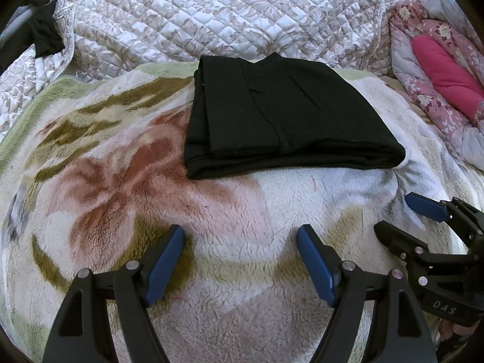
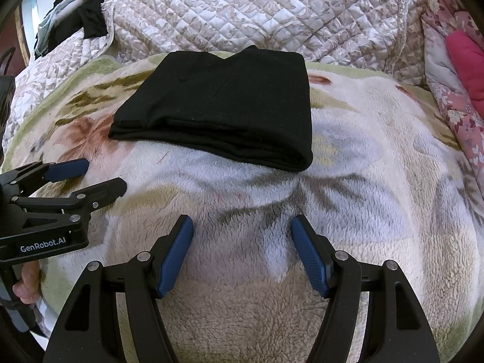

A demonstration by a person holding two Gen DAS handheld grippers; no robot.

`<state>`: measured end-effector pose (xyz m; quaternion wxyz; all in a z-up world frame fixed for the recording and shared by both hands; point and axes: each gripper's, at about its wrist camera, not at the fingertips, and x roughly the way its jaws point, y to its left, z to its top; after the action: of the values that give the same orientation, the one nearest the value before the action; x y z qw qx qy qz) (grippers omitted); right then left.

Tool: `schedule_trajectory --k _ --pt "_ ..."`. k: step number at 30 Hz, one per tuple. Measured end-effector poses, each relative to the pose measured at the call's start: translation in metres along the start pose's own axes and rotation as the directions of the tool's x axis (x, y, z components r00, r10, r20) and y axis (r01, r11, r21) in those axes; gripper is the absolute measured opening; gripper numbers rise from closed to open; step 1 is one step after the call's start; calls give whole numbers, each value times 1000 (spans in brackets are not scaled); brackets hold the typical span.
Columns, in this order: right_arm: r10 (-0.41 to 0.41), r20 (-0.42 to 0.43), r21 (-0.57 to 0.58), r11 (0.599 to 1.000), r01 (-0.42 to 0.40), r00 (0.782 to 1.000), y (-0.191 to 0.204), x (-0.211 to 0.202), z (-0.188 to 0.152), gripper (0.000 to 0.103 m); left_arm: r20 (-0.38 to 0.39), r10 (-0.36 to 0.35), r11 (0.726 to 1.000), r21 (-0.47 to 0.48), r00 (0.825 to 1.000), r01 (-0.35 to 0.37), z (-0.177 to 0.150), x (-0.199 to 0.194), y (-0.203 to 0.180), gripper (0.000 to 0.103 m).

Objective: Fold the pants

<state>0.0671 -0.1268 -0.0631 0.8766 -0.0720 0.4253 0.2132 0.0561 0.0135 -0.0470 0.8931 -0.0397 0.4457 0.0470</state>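
The black pants [image 1: 278, 118] lie folded into a compact stack on the fleece flower blanket [image 1: 127, 187]; they also show in the right wrist view [image 2: 224, 109]. My left gripper [image 1: 240, 236] is open and empty, hovering over the blanket a short way in front of the pants. My right gripper [image 2: 242, 225] is open and empty too, in front of the stack's right end. Each gripper shows in the other's view, the right gripper [image 1: 396, 214] at the right edge and the left gripper [image 2: 104, 175] at the left edge, both apart from the pants.
A quilted beige bedspread [image 1: 211, 15] is bunched up behind the pants. A pink floral quilt with a magenta cushion [image 1: 444, 75] lies at the right. Dark clothes [image 2: 87, 21] hang on a rail at the far left.
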Motion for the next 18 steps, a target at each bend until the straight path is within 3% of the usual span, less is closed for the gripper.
schedule_trajectory --k 18 --pt "0 2 0 1000 0 1000 0 0 0 68 -9 23 1000 -10 1000 -23 3 3 2 81"
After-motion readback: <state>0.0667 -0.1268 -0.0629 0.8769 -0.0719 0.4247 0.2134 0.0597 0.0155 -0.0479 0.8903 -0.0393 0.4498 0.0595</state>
